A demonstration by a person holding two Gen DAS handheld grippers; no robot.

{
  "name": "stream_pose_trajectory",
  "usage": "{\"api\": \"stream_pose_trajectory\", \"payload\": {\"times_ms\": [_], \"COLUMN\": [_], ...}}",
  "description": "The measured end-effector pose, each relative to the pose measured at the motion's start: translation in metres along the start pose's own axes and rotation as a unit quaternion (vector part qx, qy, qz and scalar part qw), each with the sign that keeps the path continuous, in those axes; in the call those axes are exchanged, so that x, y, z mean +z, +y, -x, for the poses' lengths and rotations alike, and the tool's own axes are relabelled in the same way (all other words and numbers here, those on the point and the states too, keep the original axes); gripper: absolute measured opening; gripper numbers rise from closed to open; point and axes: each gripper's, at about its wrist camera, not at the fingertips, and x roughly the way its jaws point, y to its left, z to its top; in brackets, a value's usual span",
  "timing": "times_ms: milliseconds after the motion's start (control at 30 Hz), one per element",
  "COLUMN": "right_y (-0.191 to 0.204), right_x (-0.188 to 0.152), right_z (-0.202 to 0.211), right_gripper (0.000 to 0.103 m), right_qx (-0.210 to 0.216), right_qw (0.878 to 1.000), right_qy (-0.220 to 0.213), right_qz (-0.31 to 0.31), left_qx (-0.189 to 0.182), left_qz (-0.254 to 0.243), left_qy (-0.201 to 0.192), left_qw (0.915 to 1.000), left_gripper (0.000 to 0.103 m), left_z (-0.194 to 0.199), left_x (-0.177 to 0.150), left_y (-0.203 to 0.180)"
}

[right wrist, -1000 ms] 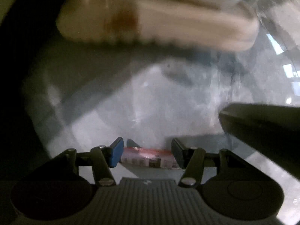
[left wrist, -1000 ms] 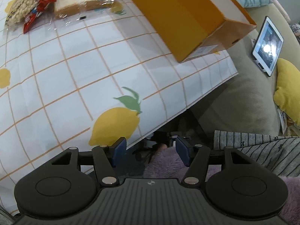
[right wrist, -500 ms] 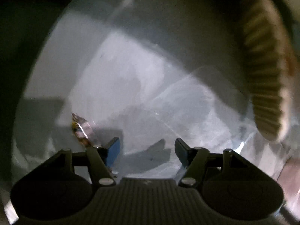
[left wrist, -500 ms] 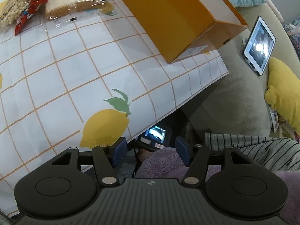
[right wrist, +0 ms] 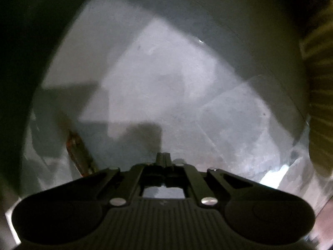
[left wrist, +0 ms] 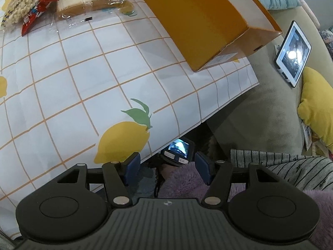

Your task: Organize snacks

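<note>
Your left tongs (left wrist: 165,165) hang just past the near edge of the bench (left wrist: 62,83), their blue pads apart and nothing between them. Take the orange box (left wrist: 199,18) as your landmark: it sits on the lemon-print cloth at the bench's far right corner. The snacks lie to the box's left, along the far edge: a clear-wrapped sandwich pack (left wrist: 87,4) just beside it, then a red packet (left wrist: 41,6), then a bag of pale round pieces (left wrist: 19,8) furthest from it. Nearer you than the box, a printed lemon (left wrist: 122,139) marks the cloth close to your left tongs. To the box's right, a tablet (left wrist: 293,58) stands on the sofa with a yellow cushion (left wrist: 316,106) below it. Your right tongs (right wrist: 163,159) point down at a dim grey floor, pressed fully together with nothing in them. A reddish wrapper (right wrist: 80,154) lies on that floor just left of them, untouched; what it contains is too blurred to tell.
</note>
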Motion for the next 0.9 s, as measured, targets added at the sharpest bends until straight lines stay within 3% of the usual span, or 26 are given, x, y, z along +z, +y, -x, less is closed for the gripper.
{"api": "stream_pose_trajectory", "payload": {"times_ms": [100, 133, 167, 233, 367, 433, 500, 633, 767, 900], "right_y": [0.010, 0.017, 0.025, 0.044, 0.071, 0.077, 0.075, 0.071, 0.059, 0.048], "right_x": [-0.006, -0.008, -0.016, -0.033, -0.060, -0.063, -0.059, -0.052, -0.053, -0.042], "right_z": [0.028, 0.029, 0.033, 0.040, 0.022, 0.010, -0.007, -0.025, -0.030, -0.032], "right_gripper": [0.006, 0.015, 0.037, 0.057, 0.059, 0.062, 0.061, 0.052, 0.023, 0.021], "right_qx": [0.011, 0.020, 0.032, 0.040, 0.028, 0.023, 0.006, 0.014, -0.010, -0.025], "right_qw": [0.999, 0.999, 0.999, 0.998, 0.995, 0.995, 0.997, 0.996, 0.995, 0.996], "right_qy": [-0.030, -0.028, -0.026, -0.025, 0.001, -0.012, -0.013, -0.028, -0.055, -0.042], "right_qz": [-0.020, -0.004, 0.011, 0.039, 0.092, 0.093, 0.076, 0.085, 0.080, 0.078], "left_qx": [-0.007, -0.007, -0.003, 0.012, 0.013, 0.019, 0.021, 0.017, 0.021, 0.025], "left_qz": [-0.022, -0.045, -0.063, -0.088, -0.048, -0.037, -0.034, -0.026, -0.027, -0.023], "left_qy": [-0.013, -0.020, -0.027, -0.054, -0.057, -0.060, -0.061, -0.053, -0.050, -0.047], "left_qw": [0.9996, 0.9988, 0.9977, 0.9946, 0.9971, 0.9973, 0.9973, 0.9981, 0.9982, 0.9983], "left_gripper": [0.071, 0.071, 0.071, 0.071, 0.071, 0.071, 0.071, 0.071, 0.070, 0.067], "left_z": [0.012, 0.019, 0.025, 0.039, 0.046, 0.047, 0.047, 0.045, 0.040, 0.038], "left_x": [0.000, 0.000, 0.000, -0.002, 0.000, -0.001, -0.002, -0.001, 0.001, 0.000], "left_y": [-0.004, -0.008, -0.010, -0.012, 0.004, 0.010, 0.014, 0.018, 0.016, 0.017]}}
